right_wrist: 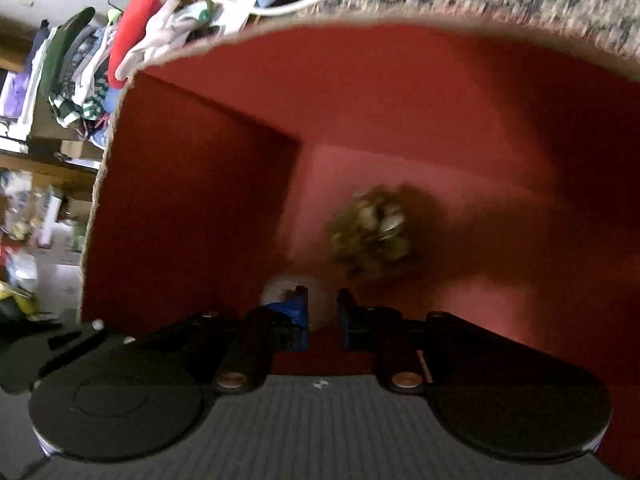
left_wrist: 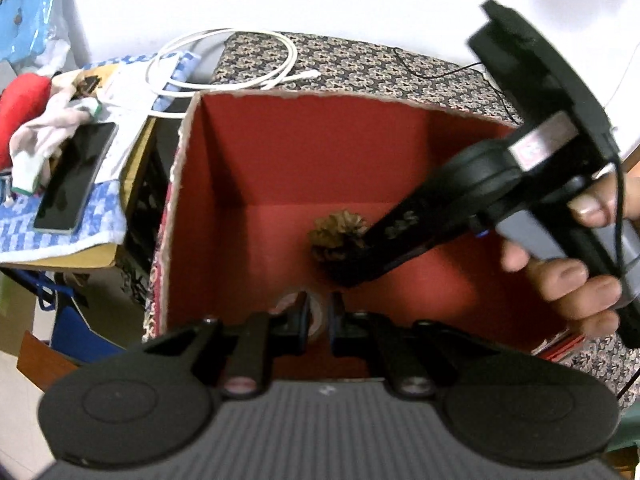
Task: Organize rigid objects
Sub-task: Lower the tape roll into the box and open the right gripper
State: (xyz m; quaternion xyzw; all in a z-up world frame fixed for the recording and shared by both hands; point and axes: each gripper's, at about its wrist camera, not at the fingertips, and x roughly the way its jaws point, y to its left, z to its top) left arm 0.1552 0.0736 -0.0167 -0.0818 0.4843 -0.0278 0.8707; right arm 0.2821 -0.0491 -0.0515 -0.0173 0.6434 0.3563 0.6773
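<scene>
A pine cone lies mid-floor of the red-lined box. The left gripper hangs closed and empty above; the right gripper, narrowly parted, holds nothing.

There were one red-lined box, one pine cone inside it, one tape roll, one phone, and one coiled white cable.

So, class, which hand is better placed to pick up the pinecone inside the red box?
Probably the right. The left wrist view shows the right gripper reaching down into the box, its tips right at the pinecone. The left gripper is shut and hangs further back.
</scene>
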